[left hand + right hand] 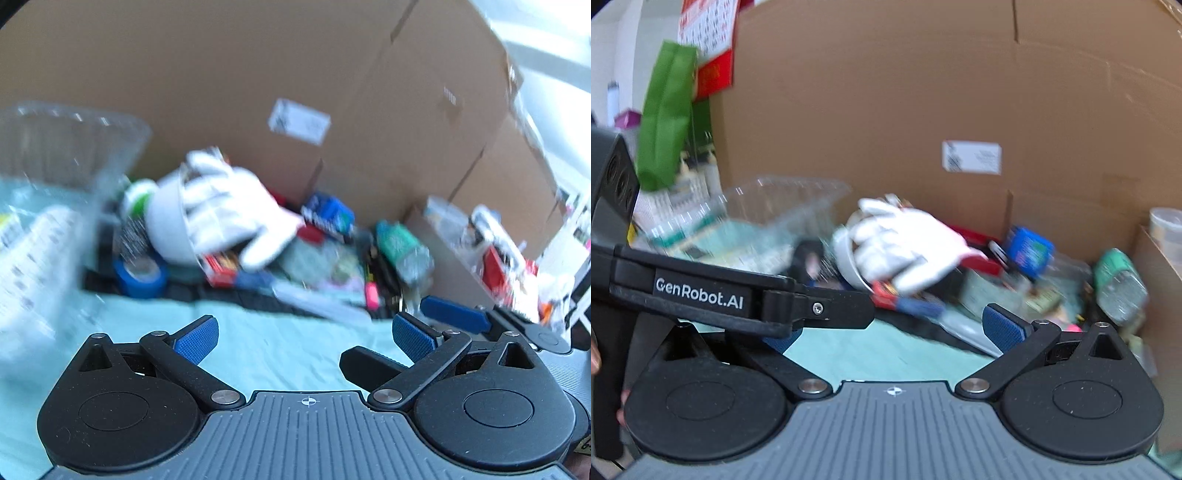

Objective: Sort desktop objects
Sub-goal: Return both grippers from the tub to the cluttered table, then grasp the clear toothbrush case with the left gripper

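Tools — left tool (306, 339) and right tool (892, 334) — gape empty before blurred white glove (236, 206).

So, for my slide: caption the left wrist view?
Open left tongs above teal cloth, facing blurred desktop clutter.

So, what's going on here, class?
A person holds two grippers over a light green cloth, facing a blurred pile of desk clutter against a cardboard box. The left gripper and right gripper are both open and empty. A white glove lies on top of the pile, with blue tape beside it. Nothing is picked yet.
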Demonstrator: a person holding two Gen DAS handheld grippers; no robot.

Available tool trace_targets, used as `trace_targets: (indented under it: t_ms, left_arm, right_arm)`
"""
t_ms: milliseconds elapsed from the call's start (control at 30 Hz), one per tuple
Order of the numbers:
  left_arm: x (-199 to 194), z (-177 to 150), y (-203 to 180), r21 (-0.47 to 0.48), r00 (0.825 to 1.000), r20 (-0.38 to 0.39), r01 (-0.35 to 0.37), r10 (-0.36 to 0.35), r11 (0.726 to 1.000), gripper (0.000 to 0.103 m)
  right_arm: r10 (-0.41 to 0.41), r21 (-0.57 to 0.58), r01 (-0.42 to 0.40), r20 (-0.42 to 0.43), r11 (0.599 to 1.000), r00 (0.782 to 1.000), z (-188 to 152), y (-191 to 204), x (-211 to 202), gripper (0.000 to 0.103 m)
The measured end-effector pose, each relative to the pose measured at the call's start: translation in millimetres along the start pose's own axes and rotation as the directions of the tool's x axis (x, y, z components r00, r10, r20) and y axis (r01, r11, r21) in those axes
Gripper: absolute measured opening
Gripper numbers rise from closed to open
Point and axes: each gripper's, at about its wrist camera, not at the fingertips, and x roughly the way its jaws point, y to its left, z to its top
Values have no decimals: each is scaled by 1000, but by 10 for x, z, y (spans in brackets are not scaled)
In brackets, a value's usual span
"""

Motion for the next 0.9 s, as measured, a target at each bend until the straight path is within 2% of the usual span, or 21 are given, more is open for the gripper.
trace_targets:
  t_ms: [133, 233, 333, 467, 700, 900]
  left_arm:
    - [282, -122, -65, 6, 1000, -30, -9, 9, 1000, 103]
    - [471, -164, -49, -28, 999, -53, -1, 0, 1000, 103]
    - [651, -179, -54, -34, 998, -69, -3, 1, 999, 103]
    - [860, -166, -58, -21, 998, -60, -29, 27, 999, 103]
    - [1195, -102, 41, -69, 996, -77, -60, 55, 996, 98]
    - [1349, -26, 42, -70, 996, -39, -79, 76, 994, 99]
  right_arm:
    - [-52, 27, 53, -44, 998, 998, -207, -255, 64, 103]
    - [-39, 101, 46, -72, 994, 997, -309, -471, 141, 103]
    - [-41, 117, 52, -92, 992, 995, -383, -619, 248, 101]
    - [-48, 120, 63, -121, 991, 991, -454, -793, 398, 97]
    - [-51, 134, 71, -141, 988, 989, -519, -1053, 677, 89]
    - [-45, 141, 65, -138, 988, 989, -521, -1215, 882, 85]
